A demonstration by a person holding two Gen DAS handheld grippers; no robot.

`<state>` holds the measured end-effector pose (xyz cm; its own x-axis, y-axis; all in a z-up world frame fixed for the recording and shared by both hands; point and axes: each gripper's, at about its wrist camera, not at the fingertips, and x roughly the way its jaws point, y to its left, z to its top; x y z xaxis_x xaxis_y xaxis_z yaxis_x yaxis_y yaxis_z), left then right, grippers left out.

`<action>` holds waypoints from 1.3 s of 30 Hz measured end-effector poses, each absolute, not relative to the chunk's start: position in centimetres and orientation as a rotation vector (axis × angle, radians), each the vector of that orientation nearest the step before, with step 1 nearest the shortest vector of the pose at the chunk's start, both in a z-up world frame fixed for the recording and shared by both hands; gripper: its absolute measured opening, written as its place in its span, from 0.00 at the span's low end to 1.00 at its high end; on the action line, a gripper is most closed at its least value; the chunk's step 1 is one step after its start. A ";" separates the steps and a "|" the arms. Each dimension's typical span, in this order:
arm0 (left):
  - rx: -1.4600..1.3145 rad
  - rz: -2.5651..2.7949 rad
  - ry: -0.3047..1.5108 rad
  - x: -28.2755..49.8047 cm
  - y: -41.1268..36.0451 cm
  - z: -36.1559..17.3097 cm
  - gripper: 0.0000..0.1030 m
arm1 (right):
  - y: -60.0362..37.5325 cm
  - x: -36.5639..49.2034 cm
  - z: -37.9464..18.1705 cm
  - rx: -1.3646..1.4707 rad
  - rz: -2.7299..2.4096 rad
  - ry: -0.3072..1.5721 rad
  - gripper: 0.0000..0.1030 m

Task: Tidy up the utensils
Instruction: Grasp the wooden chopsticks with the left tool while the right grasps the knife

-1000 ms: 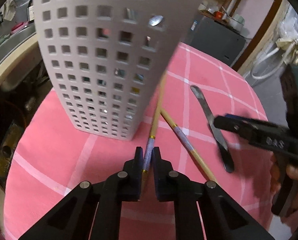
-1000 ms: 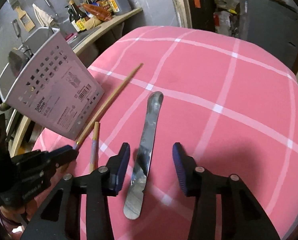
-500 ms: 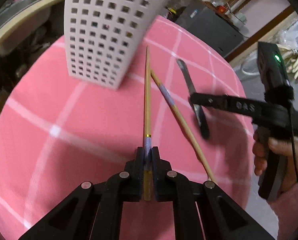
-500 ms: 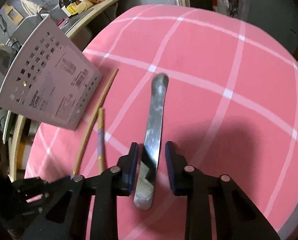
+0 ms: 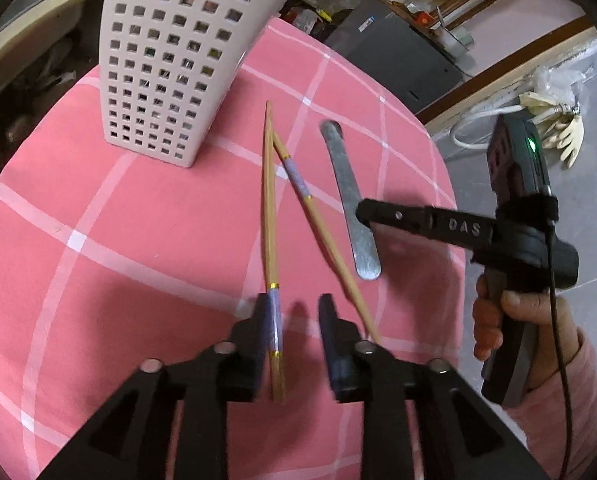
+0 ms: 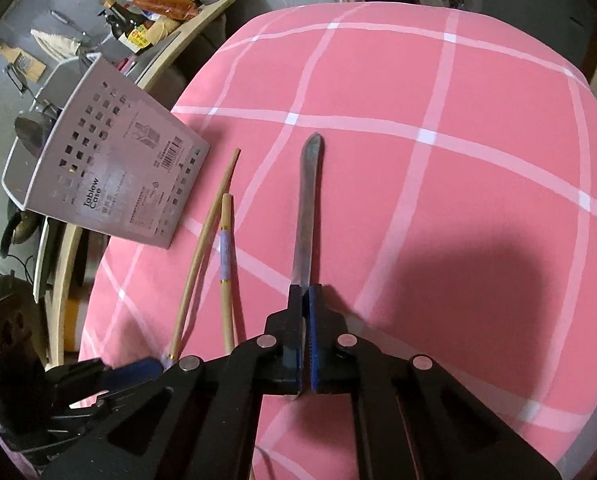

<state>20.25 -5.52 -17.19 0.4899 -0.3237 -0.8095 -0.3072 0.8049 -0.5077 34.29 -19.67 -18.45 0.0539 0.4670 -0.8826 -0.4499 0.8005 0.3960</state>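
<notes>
1. The left gripper has its jaws opening. A chopstick lies between them against the left pad, clear of the right pad.
2. The right gripper is closed on the near end of the knife. The blade runs straight out ahead over the pink cloth.
3. The holder, a white perforated tub, stands upright on the cloth. The loose chopstick's tip lies just right of its base, and the second chopstick crosses that tip and slants away from the holder. The knife lies beyond both, further from the holder.
4. Only the left view shows the right hand on its handle, a pink sleeve, and the metal ends of utensils through the holder's holes.
5. Only the right view shows the holder's labelled side with a barcode, and a shelf of bottles behind it. It also shows the knife edge-on in the pads.
</notes>
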 end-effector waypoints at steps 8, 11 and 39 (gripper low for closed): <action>-0.682 0.068 1.062 23.5 -5.8 -17.6 0.42 | -21.6 35.5 -19.6 0.076 0.696 1.379 0.02; -0.690 0.079 1.063 24.7 -6.4 -18.2 0.42 | -21.6 35.3 -19.9 0.081 0.690 1.377 0.02; -0.774 0.109 1.152 28.0 -6.9 -20.1 0.09 | -20.5 37.8 -21.7 0.067 0.750 1.446 0.13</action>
